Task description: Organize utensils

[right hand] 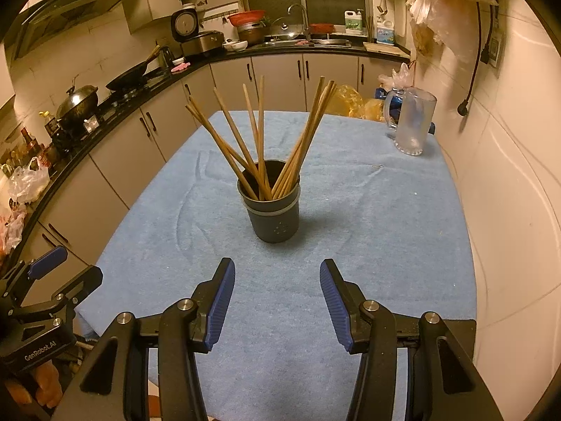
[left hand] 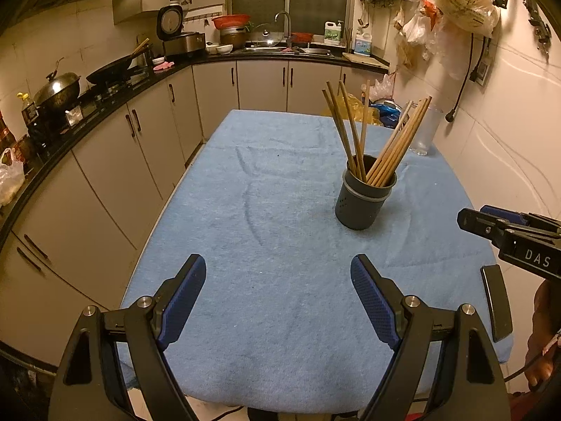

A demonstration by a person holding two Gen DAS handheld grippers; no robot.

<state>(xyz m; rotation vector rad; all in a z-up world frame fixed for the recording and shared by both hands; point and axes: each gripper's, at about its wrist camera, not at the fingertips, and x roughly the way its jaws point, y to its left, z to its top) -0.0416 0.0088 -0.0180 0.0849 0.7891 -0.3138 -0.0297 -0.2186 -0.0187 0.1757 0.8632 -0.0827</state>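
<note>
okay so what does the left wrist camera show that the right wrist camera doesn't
Only the left wrist view shows the open left gripper head-on and a flat black object at the table's right edge. Only the right wrist view shows the open right gripper head-on and the clear jug's handle. Both show the chopsticks in the dark holder on the blue cloth.

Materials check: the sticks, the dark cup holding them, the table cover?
Tan slender chopsticks: likely bamboo or wood, matte, uniform straw colour. Dark grey round holder cup: probably plastic, dull finish, small drain holes, lighter band around the rim. Blue table cover: terry-like cloth, fuzzy nap, soft creases.
</note>
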